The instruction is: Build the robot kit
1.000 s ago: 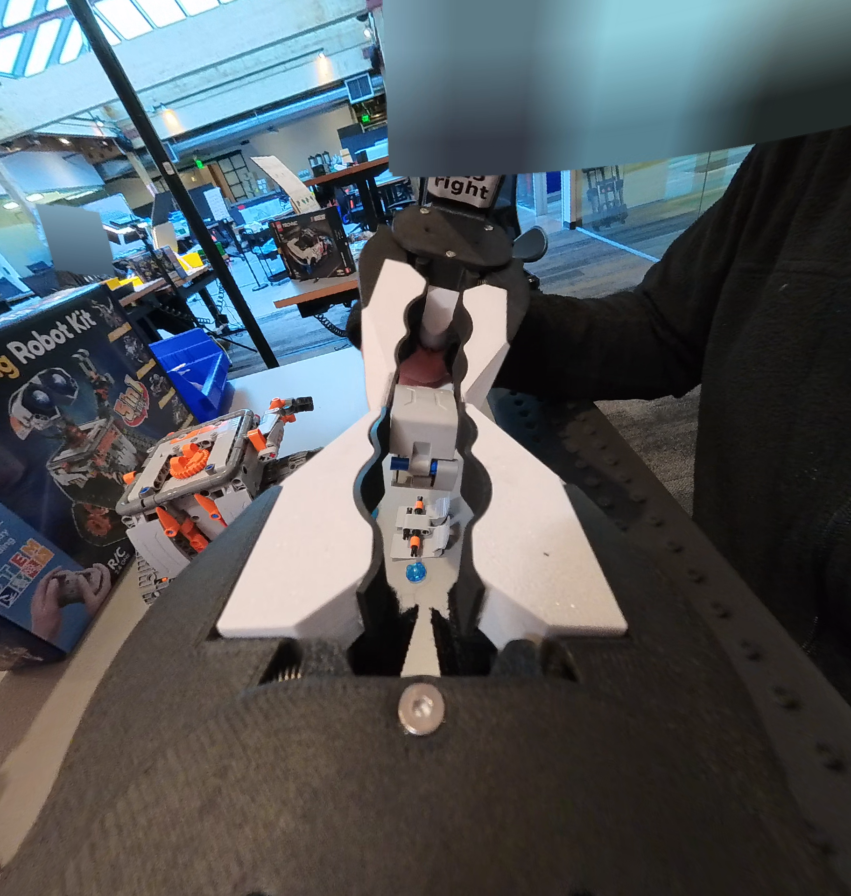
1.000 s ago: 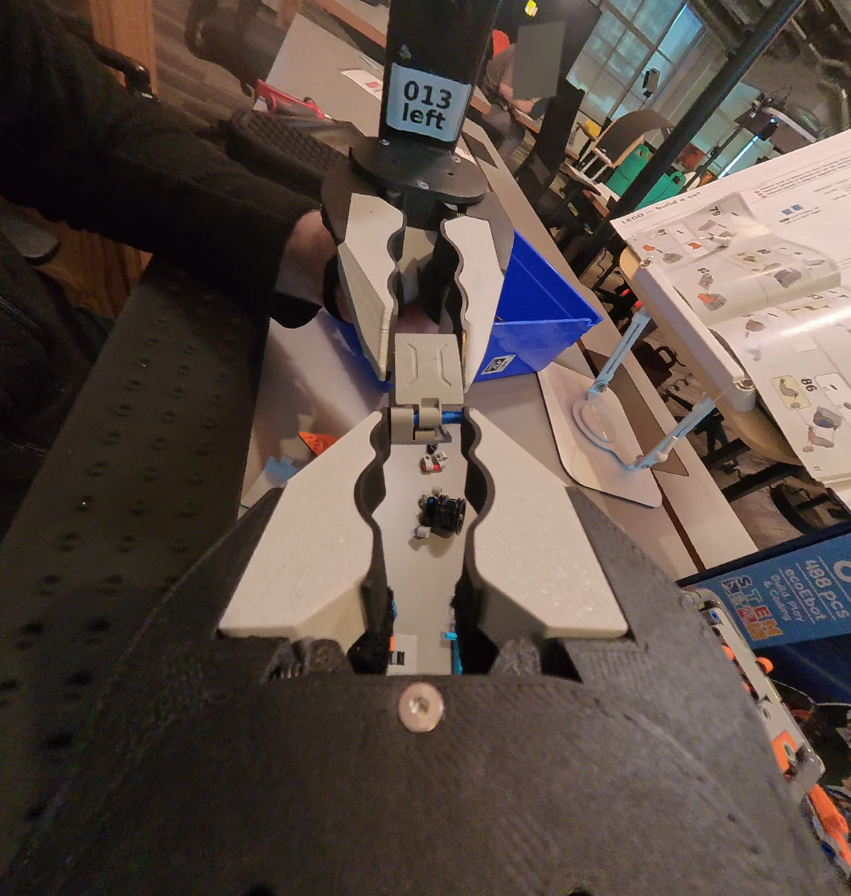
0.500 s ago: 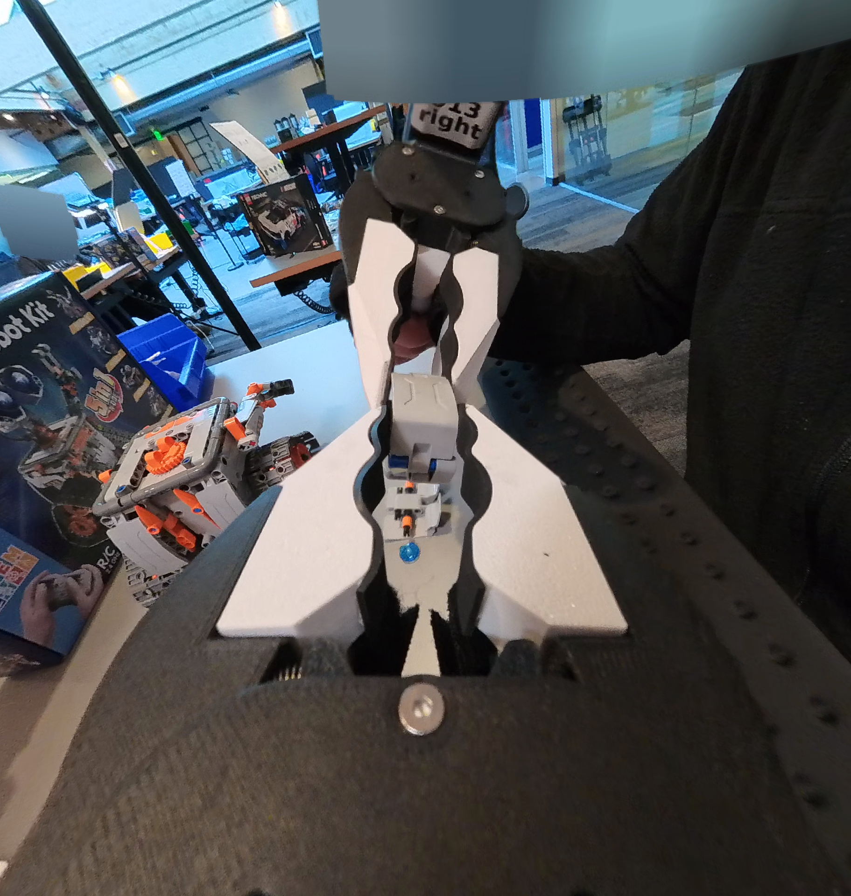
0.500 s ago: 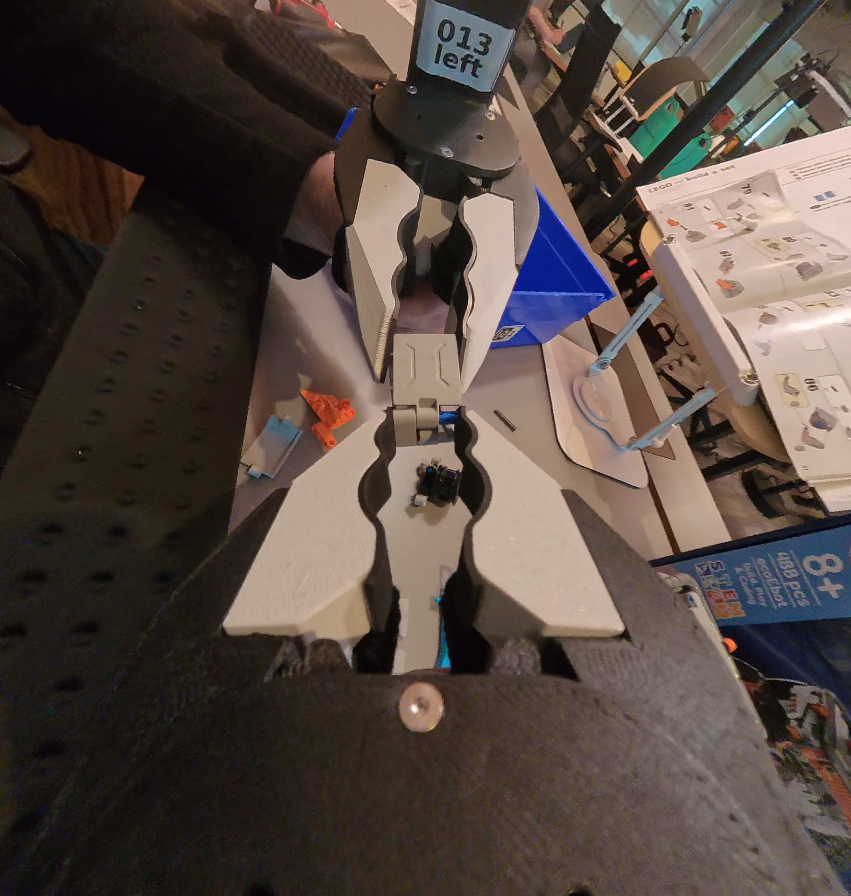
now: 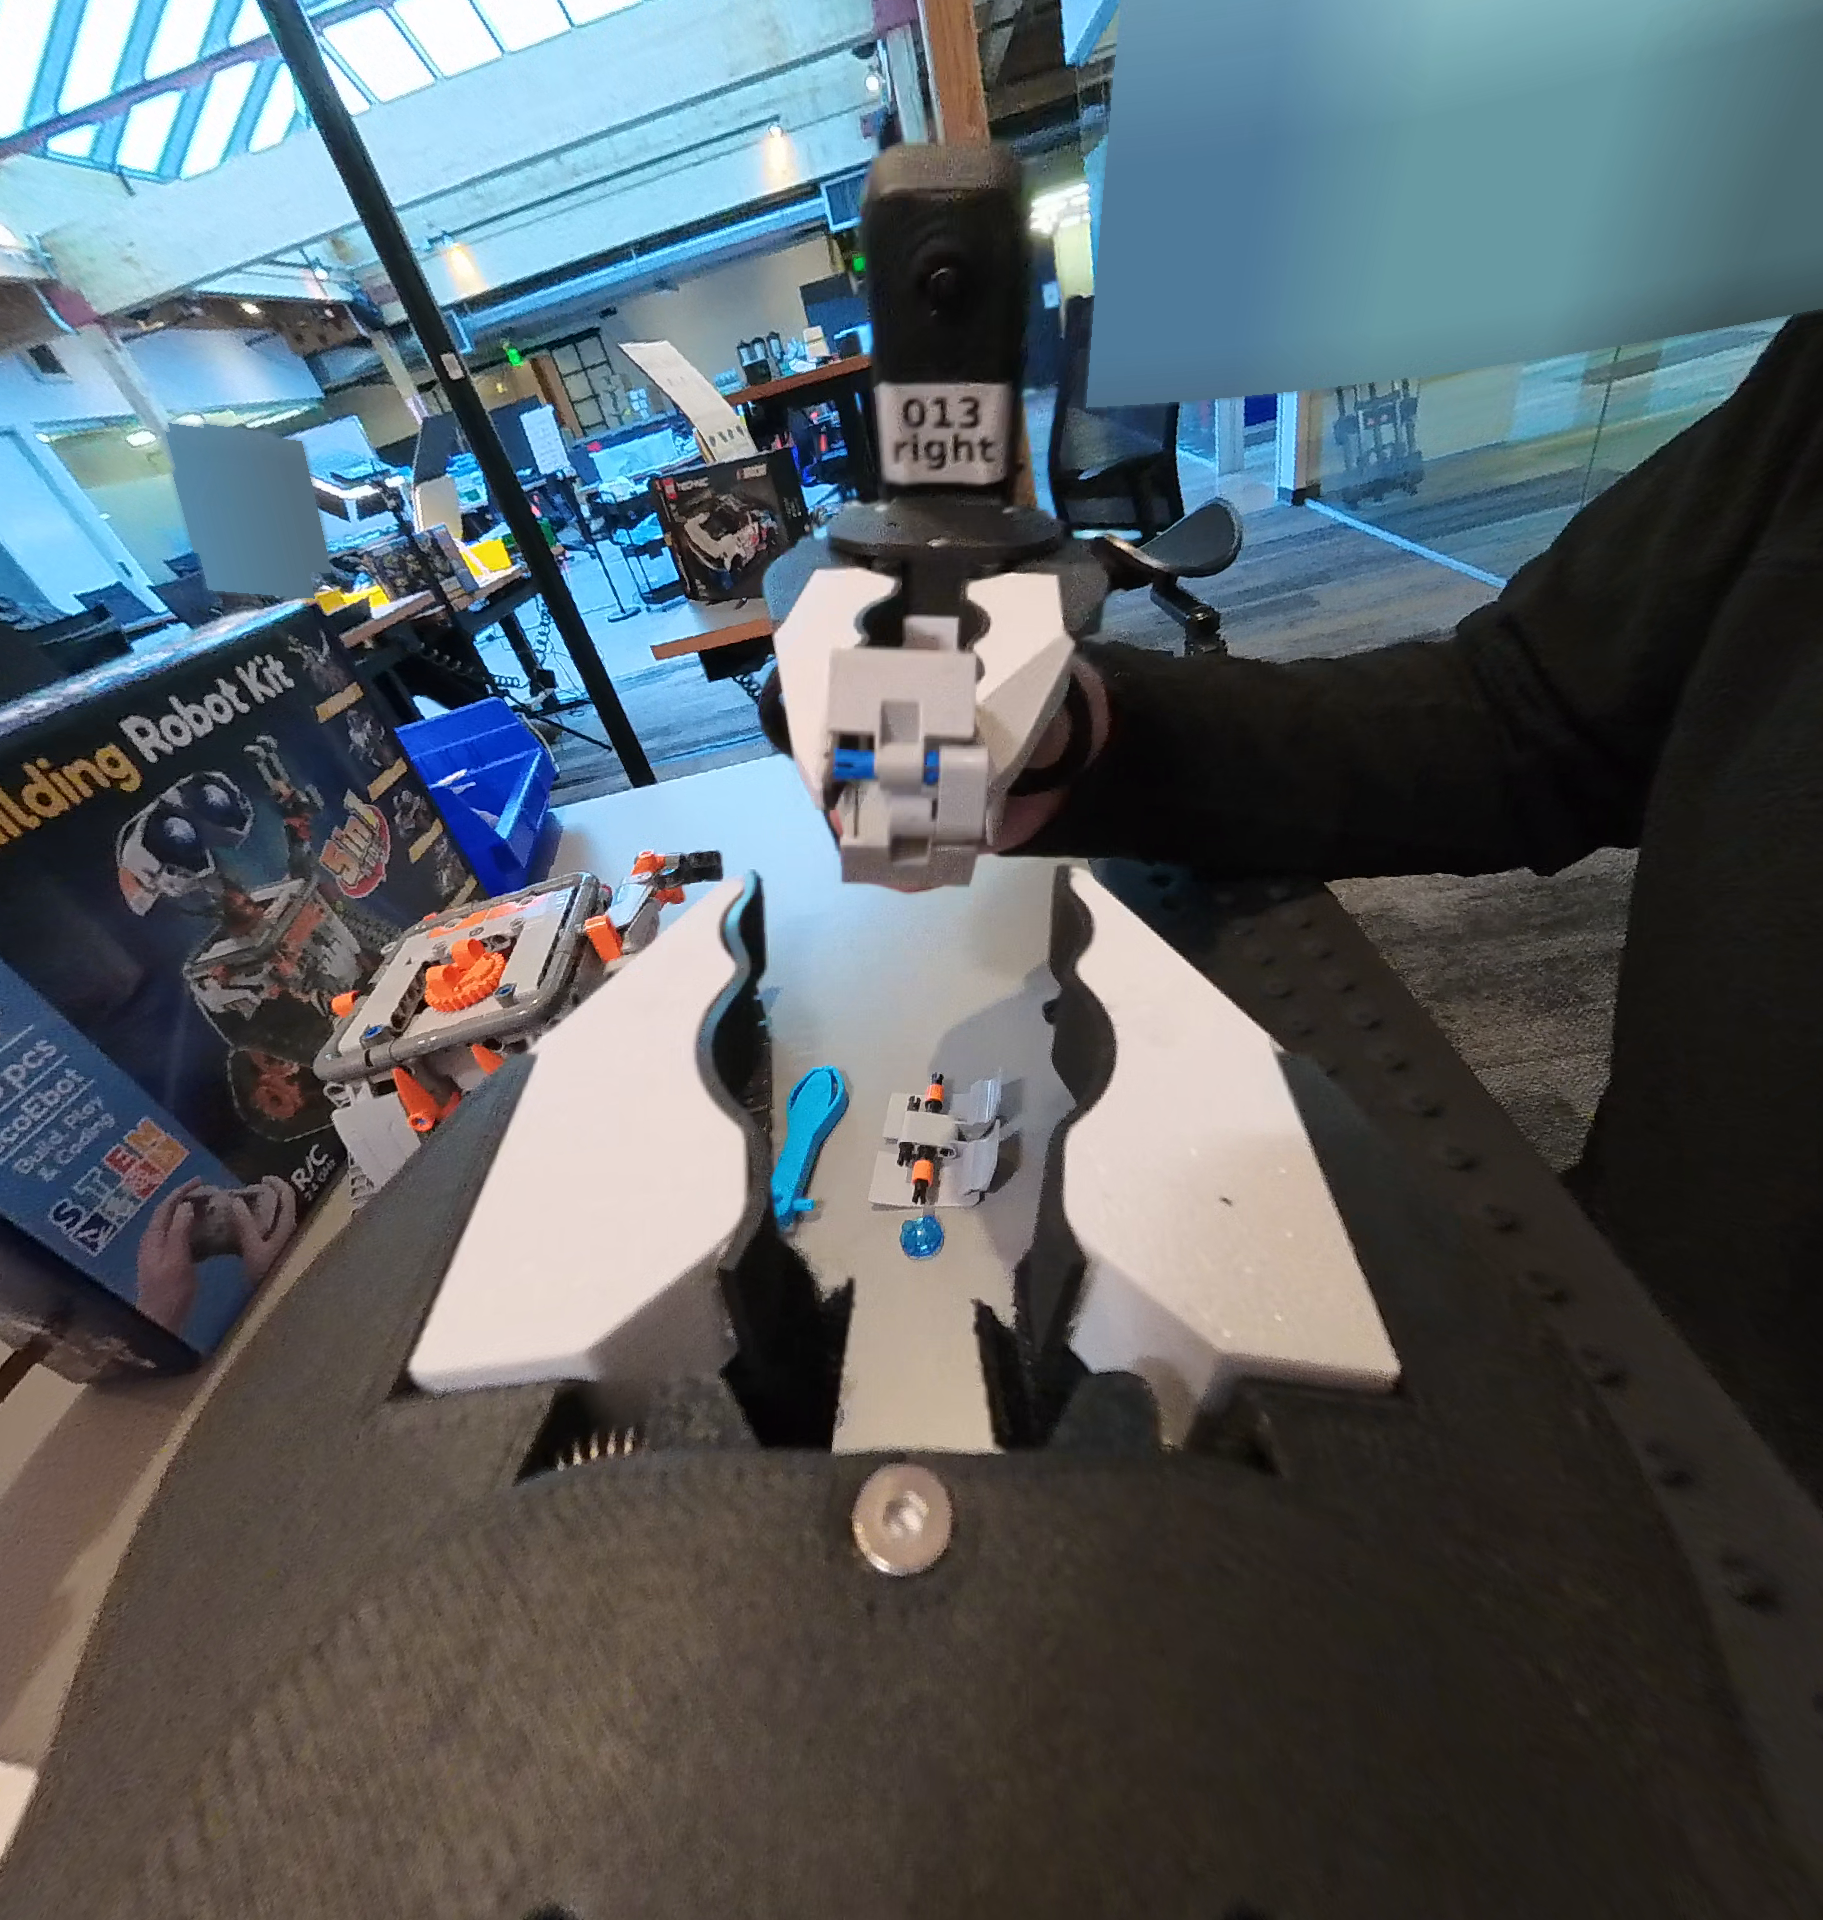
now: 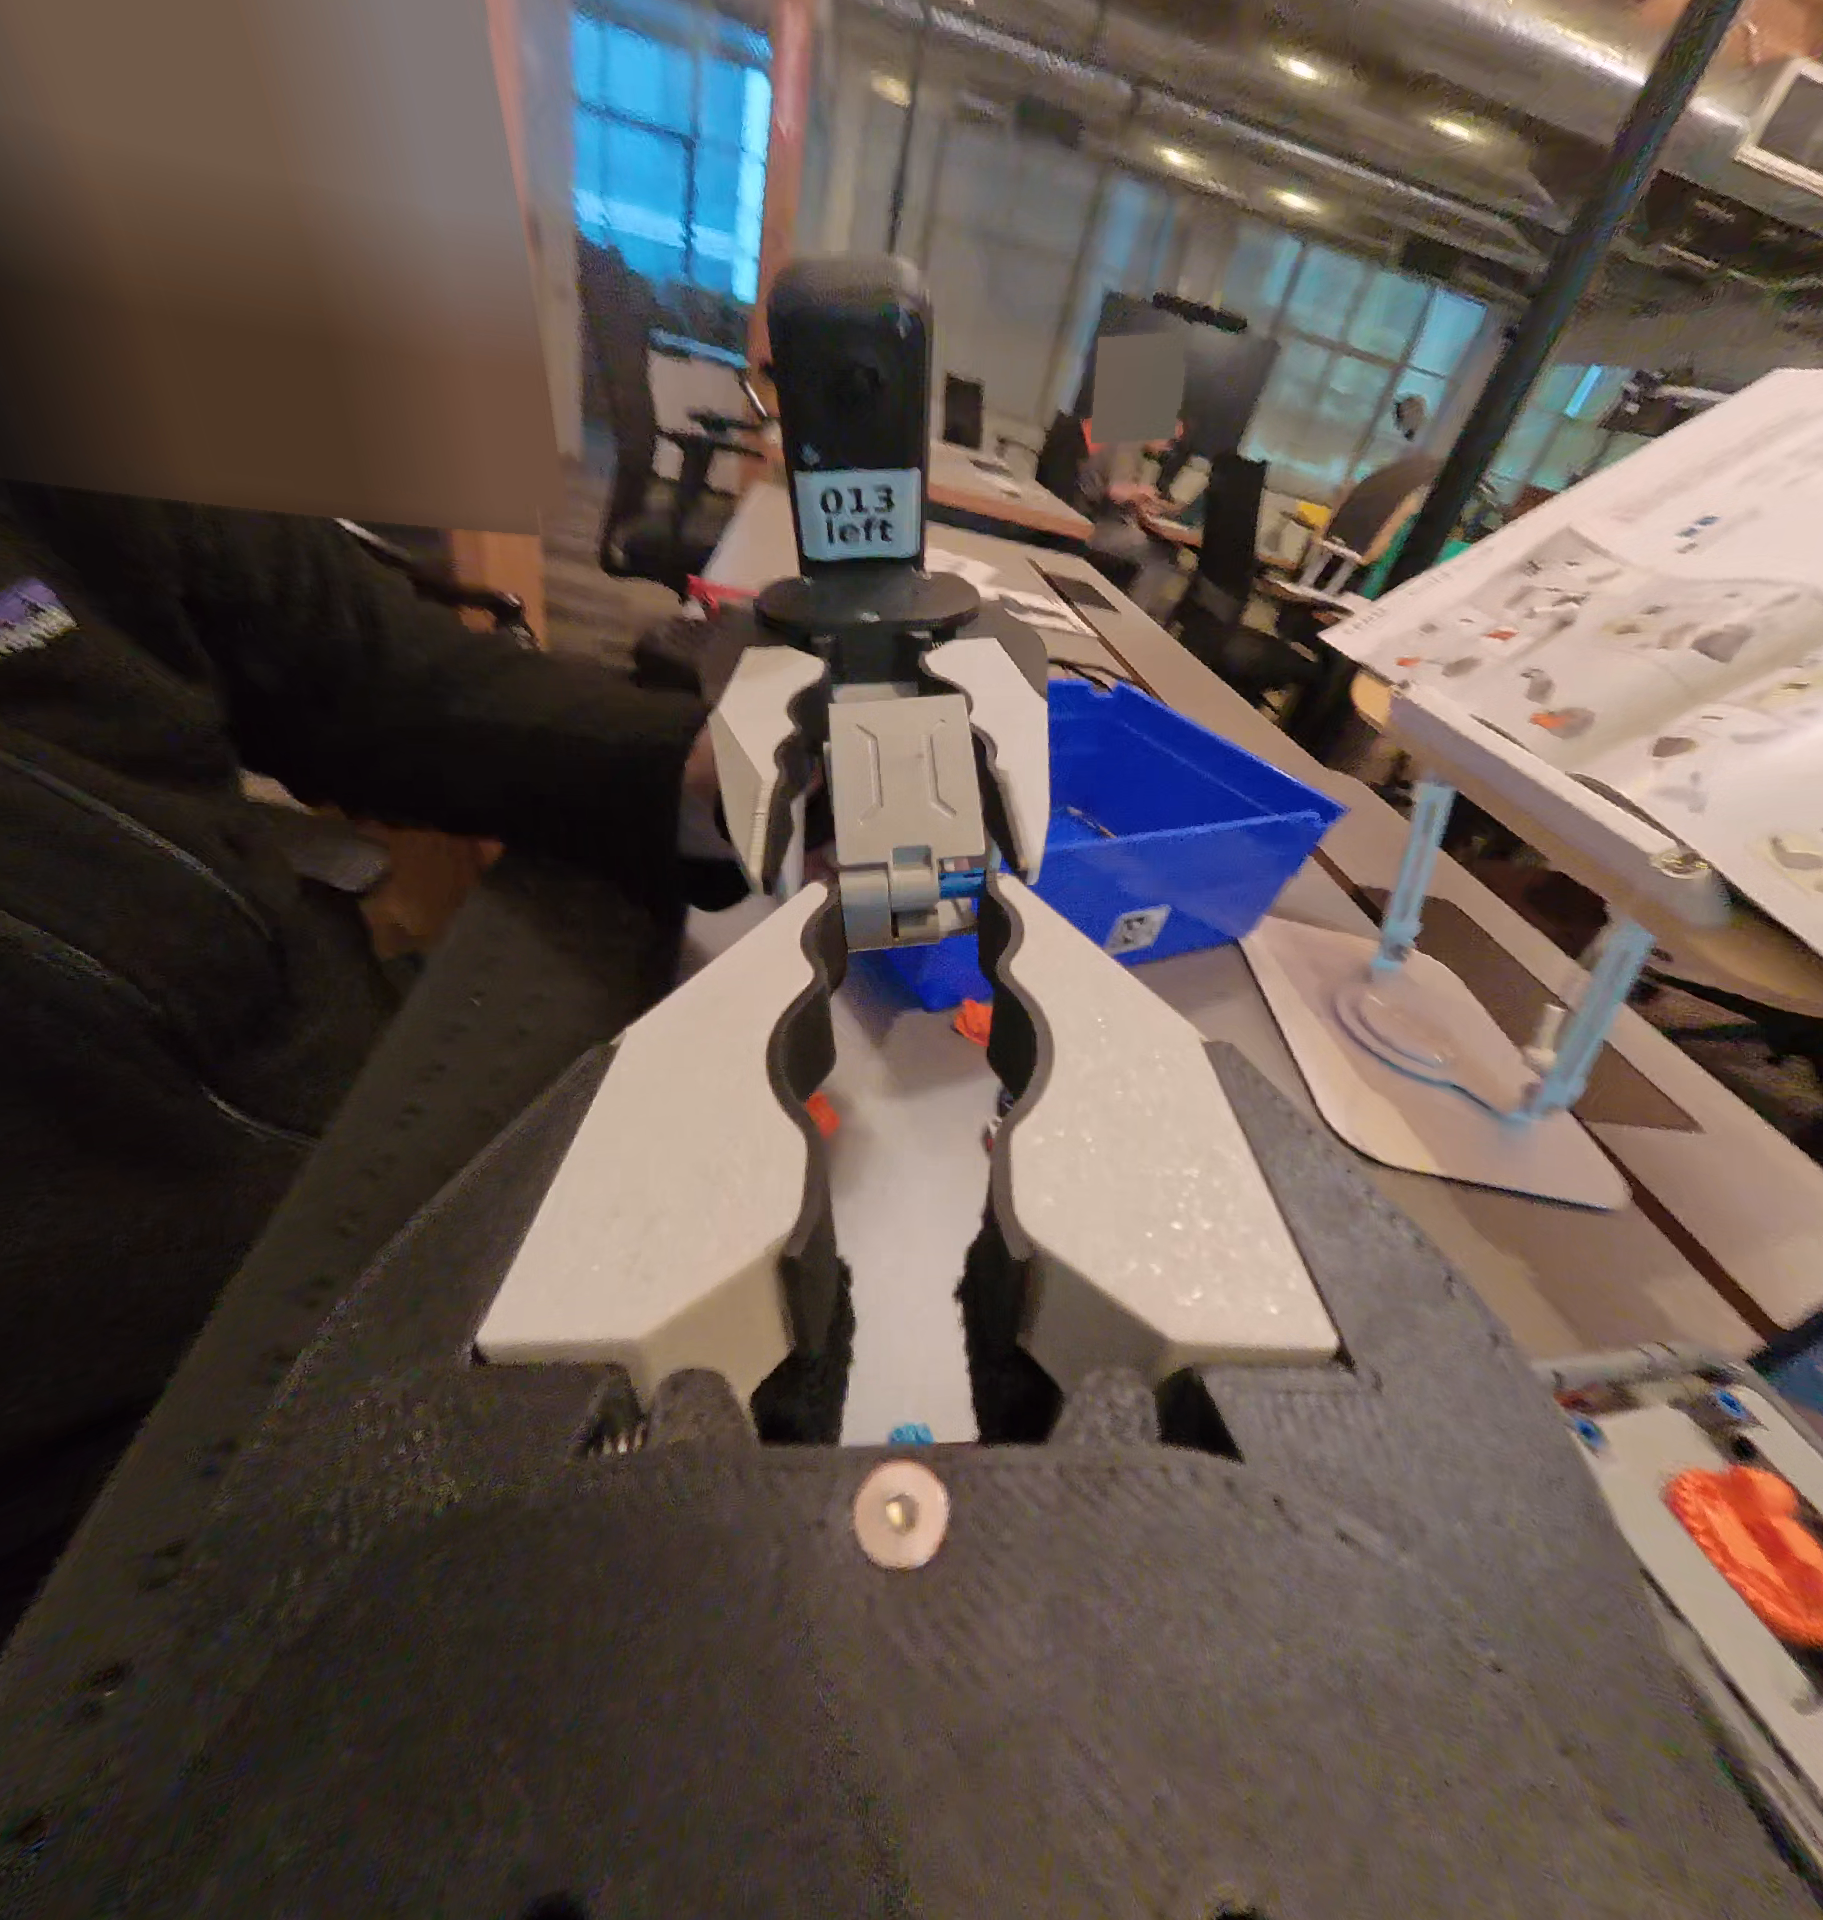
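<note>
My right gripper (image 6: 902, 909) is shut on a grey brick assembly (image 6: 896, 790) with a blue pin, gripping its lower hinged end and holding it in the air. In the left wrist view the right gripper (image 5: 912, 831) faces me with the assembly (image 5: 907, 748) in its fingers. My left gripper (image 5: 909, 883) is wide open and empty, just short of that assembly. Between its fingers, on the white table (image 5: 886, 987), lie a blue tool (image 5: 808, 1132), a small grey piece with orange pins (image 5: 938, 1143) and a blue round stud (image 5: 920, 1238).
A partly built robot model with orange gears (image 5: 460, 997) and a kit box (image 5: 107, 987) stand at the left. A blue bin (image 6: 1146, 810) sits behind the grippers. An open instruction booklet on a stand (image 6: 1613, 644) is at the right. Orange bits (image 6: 974, 1023) lie on the table. My two grippers' fingertips are within a few centimetres of each other.
My left gripper has opened, let go of the grey assembly and drawn back. The right gripper keeps the assembly. Both views have tilted up.
</note>
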Demonstrator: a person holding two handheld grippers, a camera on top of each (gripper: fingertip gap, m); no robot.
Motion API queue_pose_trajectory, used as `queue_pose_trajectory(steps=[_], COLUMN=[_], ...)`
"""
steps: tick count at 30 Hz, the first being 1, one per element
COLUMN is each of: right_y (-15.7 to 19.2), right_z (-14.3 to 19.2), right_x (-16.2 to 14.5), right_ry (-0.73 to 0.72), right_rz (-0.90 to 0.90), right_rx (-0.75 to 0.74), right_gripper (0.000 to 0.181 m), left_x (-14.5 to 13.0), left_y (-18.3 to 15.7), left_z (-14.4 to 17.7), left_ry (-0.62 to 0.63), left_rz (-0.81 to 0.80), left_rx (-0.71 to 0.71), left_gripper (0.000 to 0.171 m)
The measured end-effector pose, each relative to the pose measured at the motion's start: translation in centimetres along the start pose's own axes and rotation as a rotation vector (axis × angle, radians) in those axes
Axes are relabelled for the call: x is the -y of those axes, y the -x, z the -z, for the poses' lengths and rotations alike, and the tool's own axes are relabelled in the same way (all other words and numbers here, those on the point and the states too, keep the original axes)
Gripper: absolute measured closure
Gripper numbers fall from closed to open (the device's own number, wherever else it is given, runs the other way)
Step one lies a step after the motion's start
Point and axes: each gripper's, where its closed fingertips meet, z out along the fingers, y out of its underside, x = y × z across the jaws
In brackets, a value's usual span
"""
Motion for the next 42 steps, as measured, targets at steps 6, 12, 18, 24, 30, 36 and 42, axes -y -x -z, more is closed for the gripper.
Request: queue_pose_trajectory(steps=[6, 12, 18, 24, 30, 36, 42], right_y=[0.9, 1.0, 2.1, 1.7, 2.1, 2.5, 2.7], right_z=[-0.3, -0.4, -1.1, -1.0, -1.0, -0.7, -0.7], right_x=[0.4, 0.1, -1.2, -2.7, -2.7, -2.4, -2.7], right_ry=[-0.068, 0.007, 0.193, 0.284, 0.275, 0.262, 0.287], right_rz=[-0.006, 0.089, 0.297, 0.349, 0.387, 0.397, 0.418], right_rx=[0.07, 0.023, -0.017, -0.05, -0.043, -0.024, -0.023], right_gripper=[0.158, 0.13, 0.148, 0.157, 0.157, 0.156, 0.156], left_x=[1.0, 0.0, -2.0, -2.7, -2.7, -2.3, -2.5], left_y=[-1.0, -1.6, -1.6, -1.6, -2.1, -2.6, -2.7], left_z=[-0.3, -0.4, -0.5, -1.0, -1.5, -1.7, -1.7], left_ry=[-0.023, 0.051, 0.229, 0.267, 0.269, 0.264, 0.285], left_rz=[-0.041, -0.098, -0.243, -0.264, -0.325, -0.346, -0.354], left_rx=[-0.005, -0.012, 0.024, 0.028, 0.038, 0.043, 0.047], left_gripper=[0.148, 0.149, 0.149, 0.136, 0.147, 0.146, 0.147])
